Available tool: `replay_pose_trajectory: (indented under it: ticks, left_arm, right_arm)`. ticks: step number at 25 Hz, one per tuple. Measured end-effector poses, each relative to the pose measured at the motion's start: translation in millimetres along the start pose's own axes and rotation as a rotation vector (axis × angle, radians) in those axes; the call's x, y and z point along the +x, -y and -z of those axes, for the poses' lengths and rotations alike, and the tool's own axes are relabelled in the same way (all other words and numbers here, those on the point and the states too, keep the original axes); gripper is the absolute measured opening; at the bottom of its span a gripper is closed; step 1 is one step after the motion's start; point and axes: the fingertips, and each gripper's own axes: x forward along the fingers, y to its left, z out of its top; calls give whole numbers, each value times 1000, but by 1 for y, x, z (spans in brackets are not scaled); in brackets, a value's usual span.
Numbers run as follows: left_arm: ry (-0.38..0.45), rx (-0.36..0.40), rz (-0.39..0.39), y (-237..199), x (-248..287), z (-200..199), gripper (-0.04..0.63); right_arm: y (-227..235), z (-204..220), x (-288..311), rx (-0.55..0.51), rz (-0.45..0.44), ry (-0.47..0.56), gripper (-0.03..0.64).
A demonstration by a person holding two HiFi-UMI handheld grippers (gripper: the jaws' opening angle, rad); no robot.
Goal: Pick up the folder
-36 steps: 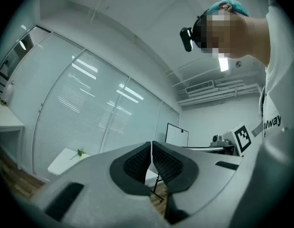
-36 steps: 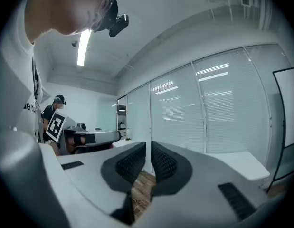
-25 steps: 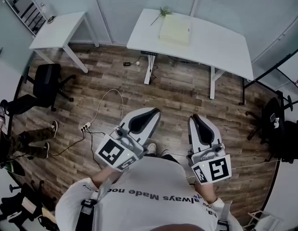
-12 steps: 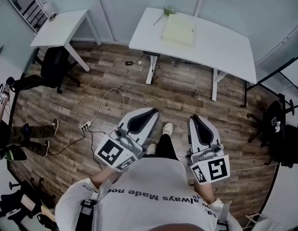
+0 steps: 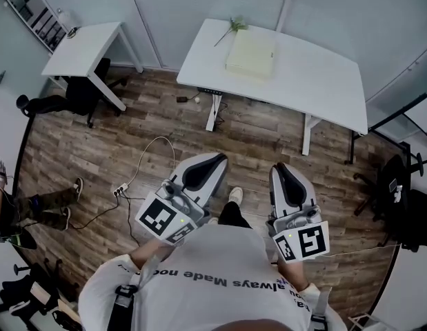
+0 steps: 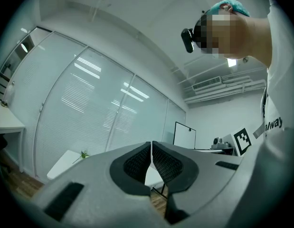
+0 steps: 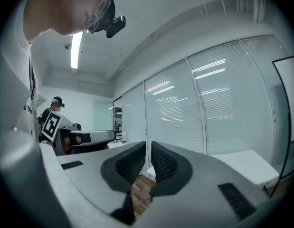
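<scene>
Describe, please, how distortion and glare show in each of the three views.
Head view: fisheye bends the white table; even light, folder sharp. Left gripper view: dark round vignette, blinds bowed. Right gripper view: same vignette, ceiling strip light blown out.

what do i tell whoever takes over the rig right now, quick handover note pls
Grippers: the left gripper is shut and empty; the right gripper is shut and empty. Both are held level in front of the chest.
Things: the folder, pale yellow, lies flat on the white desk ahead, toward its far edge, with a green sprig at its far left corner.
Done: nothing yet. The folder is untouched, and wood floor lies between the grippers and the desk.
Left: walk up to the desk, open a gripper, take the folder by an edge and lift it.
</scene>
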Motion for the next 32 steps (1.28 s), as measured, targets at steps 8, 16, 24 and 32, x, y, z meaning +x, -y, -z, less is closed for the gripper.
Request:
replay_pose_trajectory:
  ticks: [8, 16, 24, 32]
  left_arm:
    - [4, -7, -4, -23, 85, 5, 18]
    - [-1, -3, -23, -41, 150, 12, 18]
    - [-11, -14, -53, -63, 178, 18, 18]
    - [-13, -19, -52, -94, 199, 22, 18]
  right_arm:
    - [78, -7, 37, -4, -6, -8, 37]
    - [142, -7, 68, -2, -26, -14, 37]
    - [166, -5, 95, 12, -52, -25, 37]
    - [179, 2, 127, 18, -53, -38, 37]
